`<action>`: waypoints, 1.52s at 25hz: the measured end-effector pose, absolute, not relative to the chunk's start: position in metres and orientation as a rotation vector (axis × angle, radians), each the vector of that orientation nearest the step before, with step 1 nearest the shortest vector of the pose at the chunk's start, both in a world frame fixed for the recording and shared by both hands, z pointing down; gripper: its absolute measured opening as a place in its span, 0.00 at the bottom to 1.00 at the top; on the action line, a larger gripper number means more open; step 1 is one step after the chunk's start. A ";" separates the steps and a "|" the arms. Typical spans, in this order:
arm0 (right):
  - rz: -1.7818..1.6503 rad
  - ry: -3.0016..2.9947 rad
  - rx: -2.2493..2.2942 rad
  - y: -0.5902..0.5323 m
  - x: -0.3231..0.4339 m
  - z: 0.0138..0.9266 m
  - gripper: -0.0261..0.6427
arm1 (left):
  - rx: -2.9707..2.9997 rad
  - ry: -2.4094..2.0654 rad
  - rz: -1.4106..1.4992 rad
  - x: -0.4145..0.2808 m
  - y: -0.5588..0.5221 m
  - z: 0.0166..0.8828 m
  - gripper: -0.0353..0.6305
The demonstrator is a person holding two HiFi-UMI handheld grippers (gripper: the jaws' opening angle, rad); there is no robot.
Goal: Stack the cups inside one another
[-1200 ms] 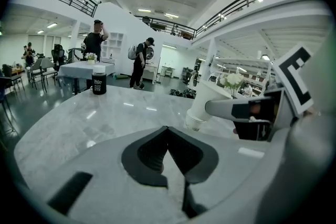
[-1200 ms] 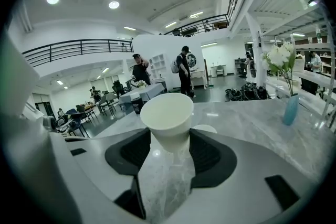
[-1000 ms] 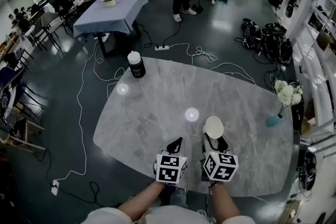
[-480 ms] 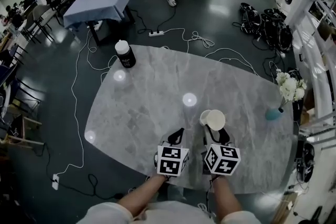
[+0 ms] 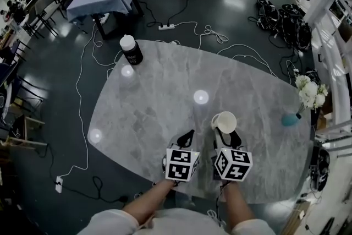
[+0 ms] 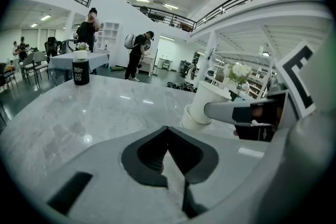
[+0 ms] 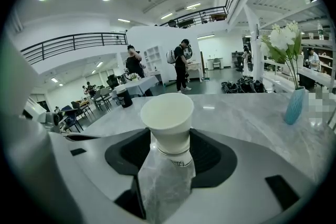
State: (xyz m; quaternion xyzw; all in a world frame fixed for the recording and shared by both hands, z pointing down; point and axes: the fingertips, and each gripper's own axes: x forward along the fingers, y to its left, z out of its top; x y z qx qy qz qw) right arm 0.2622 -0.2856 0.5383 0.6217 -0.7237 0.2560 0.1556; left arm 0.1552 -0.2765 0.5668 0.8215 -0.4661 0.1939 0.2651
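A: "Marble table (image 5: 137, 113), but where was the cup stack (image 7: 167, 123)?"

B: "At two o'clock from the left gripper (image 6: 167, 131), which was closed and empty. The right gripper (image 7: 169, 152) clamped it wide-jawed, probably for setting down."

Your left claw (image 5: 186, 139) and right claw (image 5: 226, 137) have pale grey bodies, black jaw linings and a white cube (image 5: 182, 164) of black square markers each, and you wear light sleeves (image 5: 110, 225).

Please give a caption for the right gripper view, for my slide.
Right gripper holding nested white cups, grey table beyond.
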 end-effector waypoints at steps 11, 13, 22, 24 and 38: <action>0.733 -2.049 1.753 -0.285 0.259 0.546 0.37 | 2.202 -1.267 0.520 0.149 -0.273 0.570 0.05; 0.744 -2.039 1.751 -0.283 0.259 0.550 0.39 | 2.204 -1.271 0.510 0.148 -0.273 0.570 0.05; 0.741 -2.021 1.825 -0.272 0.261 0.542 0.39 | 2.203 -1.259 0.506 0.144 -0.262 0.568 0.05; 0.731 -2.009 1.848 -0.269 0.263 0.538 0.39 | 2.208 -1.262 0.503 0.142 -0.259 0.565 0.05; 0.673 -2.016 1.971 -0.237 0.260 0.500 0.23 | 2.275 -1.232 0.468 0.132 -0.237 0.537 0.05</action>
